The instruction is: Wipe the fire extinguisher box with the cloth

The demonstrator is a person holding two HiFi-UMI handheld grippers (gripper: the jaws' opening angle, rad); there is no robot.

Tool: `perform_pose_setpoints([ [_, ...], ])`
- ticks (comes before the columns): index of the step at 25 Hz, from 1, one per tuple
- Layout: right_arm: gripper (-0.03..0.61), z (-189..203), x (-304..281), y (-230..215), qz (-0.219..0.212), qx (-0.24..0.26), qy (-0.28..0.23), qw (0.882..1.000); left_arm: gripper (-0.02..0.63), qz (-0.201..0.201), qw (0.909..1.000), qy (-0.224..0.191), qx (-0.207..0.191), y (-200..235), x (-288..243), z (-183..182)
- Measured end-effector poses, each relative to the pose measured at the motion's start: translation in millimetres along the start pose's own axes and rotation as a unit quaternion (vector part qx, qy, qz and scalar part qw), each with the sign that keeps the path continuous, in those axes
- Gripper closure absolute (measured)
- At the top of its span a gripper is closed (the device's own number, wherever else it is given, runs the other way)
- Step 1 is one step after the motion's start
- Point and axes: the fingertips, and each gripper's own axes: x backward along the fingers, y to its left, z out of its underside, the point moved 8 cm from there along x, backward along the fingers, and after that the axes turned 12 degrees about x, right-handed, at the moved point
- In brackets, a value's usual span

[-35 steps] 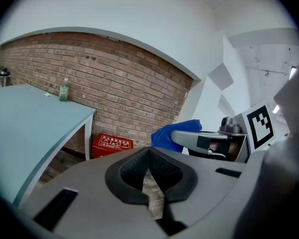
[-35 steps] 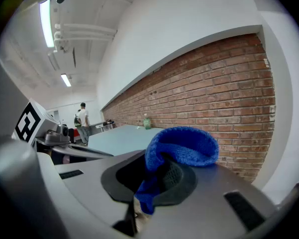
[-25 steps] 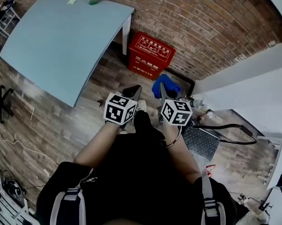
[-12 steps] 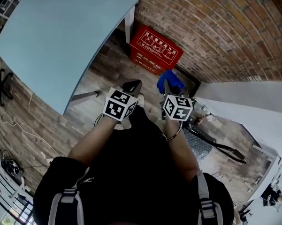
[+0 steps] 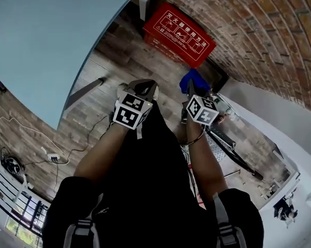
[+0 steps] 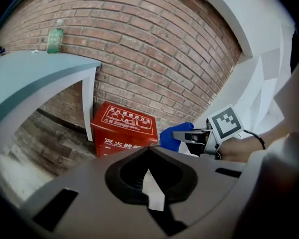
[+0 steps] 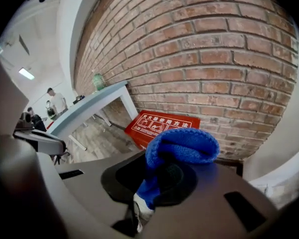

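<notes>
Stepping closer brought the red fire extinguisher box (image 5: pixel 178 27) near; my right gripper (image 5: pixel 189 89) clamps the blue knitted cloth (image 5: pixel 194 79) in its jaws, left gripper (image 5: pixel 145 85) closed, empty.

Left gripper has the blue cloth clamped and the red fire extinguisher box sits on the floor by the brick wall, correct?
Wrong gripper: the right gripper holds the blue cloth, per the right gripper view. The red fire extinguisher box does sit on the floor by the brick wall.

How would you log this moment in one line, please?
right gripper: shut on blue cloth | left gripper: shut, empty | fire extinguisher box: untouched
</notes>
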Motion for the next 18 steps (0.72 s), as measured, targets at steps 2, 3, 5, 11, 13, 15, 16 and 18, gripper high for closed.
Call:
perform_pose_setpoints([
  [2,0.535,13.7,-18.5,-5.2,0.022,-0.02,0.012,0.999,0.62,0.002,0.9999,0.007,0.008,20.1,-14.1,9.1],
  [3,0.535,20.8,-27.6,-6.7,0.033,-0.032,0.018,0.999,0.62,0.003,0.9999,0.009,0.012,30.7,-21.5,13.5],
  [5,0.535,34.4,-44.7,-10.2,0.055,-0.058,0.028,0.996,0.62,0.004,0.9997,0.014,0.018,51.2,-36.5,20.5],
  [11,0.535,56.9,-92.2,-30.2,0.116,-0.083,0.039,0.989,0.618,0.011,0.9994,0.03,0.011,99.9,-86.1,29.5],
  [13,0.535,58.7,-108.6,-34.1,0.12,-0.075,0.037,0.989,0.62,0.014,0.9993,0.034,0.009,112.5,-99.8,31.9],
  [15,0.535,59.0,-123.1,-34.8,0.119,-0.062,0.035,0.99,0.62,0.018,0.9992,0.036,0.007,122.3,-110.6,35.4],
  [16,0.535,58.4,-129.6,-33.7,0.116,-0.053,0.034,0.991,0.618,0.02,0.9991,0.036,0.007,126.2,-115.0,37.7],
  [18,0.535,56.2,-140.4,-28.9,0.109,-0.035,0.032,0.993,0.618,0.024,0.9989,0.039,0.009,132.0,-121.8,44.2],
])
